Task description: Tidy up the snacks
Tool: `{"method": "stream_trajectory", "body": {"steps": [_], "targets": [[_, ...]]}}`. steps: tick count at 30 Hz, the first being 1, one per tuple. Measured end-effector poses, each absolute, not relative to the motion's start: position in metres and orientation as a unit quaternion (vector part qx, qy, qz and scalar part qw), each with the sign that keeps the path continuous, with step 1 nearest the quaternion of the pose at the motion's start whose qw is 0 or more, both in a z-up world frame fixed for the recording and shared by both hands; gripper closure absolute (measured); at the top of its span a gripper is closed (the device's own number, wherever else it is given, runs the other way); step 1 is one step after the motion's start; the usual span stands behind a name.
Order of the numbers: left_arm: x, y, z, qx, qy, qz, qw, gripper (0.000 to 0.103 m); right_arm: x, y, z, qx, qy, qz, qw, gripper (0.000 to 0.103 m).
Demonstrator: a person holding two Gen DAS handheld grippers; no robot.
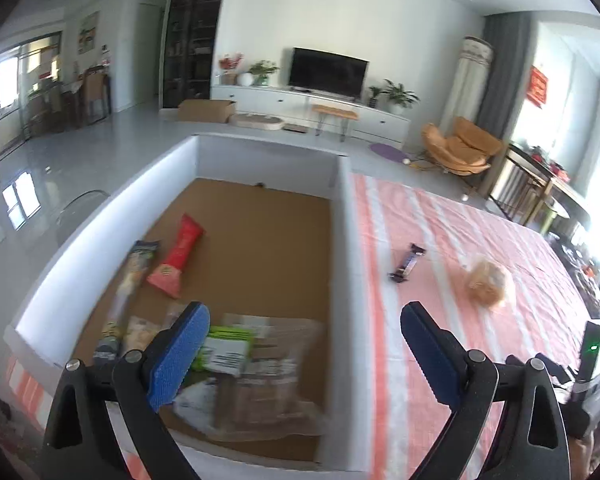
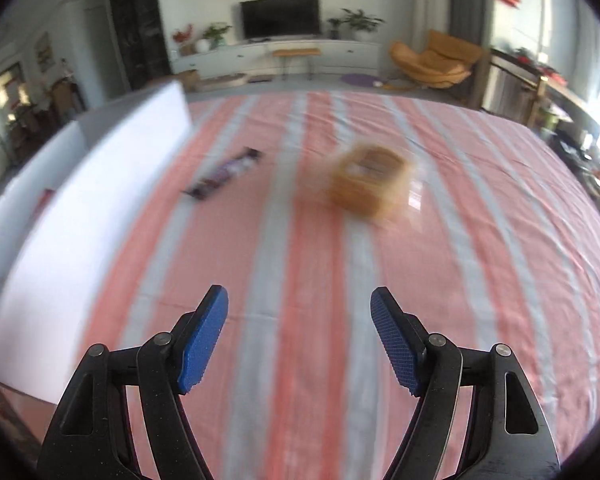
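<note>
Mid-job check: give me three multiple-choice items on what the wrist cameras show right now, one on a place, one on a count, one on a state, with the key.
1. Where does the red snack pack lie?
A. Inside the white box, on its brown floor
B. On the striped cloth
C. Between the left gripper's pads

2. How many snacks lie on the striped cloth outside the box?
A. None
B. Two
C. Five

3. How does the right gripper stand?
A. Shut on the dark bar
B. Shut and empty
C. Open with nothing between its pads

Key: 1 A, the red pack rests on the box floor beside other packs. 2 B, only the dark bar and the wrapped golden pastry lie there. 3 C, its blue pads stand apart over bare cloth.
</note>
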State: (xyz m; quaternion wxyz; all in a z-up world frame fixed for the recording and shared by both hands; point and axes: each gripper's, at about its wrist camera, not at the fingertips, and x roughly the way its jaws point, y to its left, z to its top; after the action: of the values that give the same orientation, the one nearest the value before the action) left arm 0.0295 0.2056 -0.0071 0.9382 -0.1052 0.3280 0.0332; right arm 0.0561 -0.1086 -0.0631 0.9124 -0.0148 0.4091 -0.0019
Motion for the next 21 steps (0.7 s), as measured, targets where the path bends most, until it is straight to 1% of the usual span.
{"method": "stream_trajectory", "body": {"steps": [5,7,9,11,15,18,21], "targets": [[0.045,0.105,-0.006,-0.055,0.355,-0.096,0.928,0.006,0.029,-0.183,-0.085,0.019,0.398,-0.113,0.910,0.026],[0.051,0.066,-0.015,-0.038,0.364,-0.147,0.919,0.006,0.026,-0.200,-0.081,0.061,0.394,-0.126,0.908,0.026],[0.058,0.031,-0.031,-0.015,0.369,-0.176,0.913,0.006,0.024,-0.205,-0.077,0.062,0.383,-0.150,0.909,0.026],[0.069,0.006,-0.054,0.008,0.379,-0.191,0.905,0.006,0.027,-0.209,-0.082,0.057,0.397,-0.168,0.900,0.026],[0.094,-0.020,-0.093,0.035,0.407,-0.165,0.898,0.006,0.032,-0.207,-0.091,0.060,0.414,-0.173,0.892,0.026],[0.111,-0.013,-0.121,0.025,0.436,-0.138,0.889,0.006,0.035,-0.203,-0.090,0.057,0.414,-0.174,0.892,0.026],[0.117,-0.005,-0.132,0.020,0.443,-0.121,0.888,0.006,0.033,-0.206,-0.092,0.071,0.413,-0.174,0.891,0.021]]}}
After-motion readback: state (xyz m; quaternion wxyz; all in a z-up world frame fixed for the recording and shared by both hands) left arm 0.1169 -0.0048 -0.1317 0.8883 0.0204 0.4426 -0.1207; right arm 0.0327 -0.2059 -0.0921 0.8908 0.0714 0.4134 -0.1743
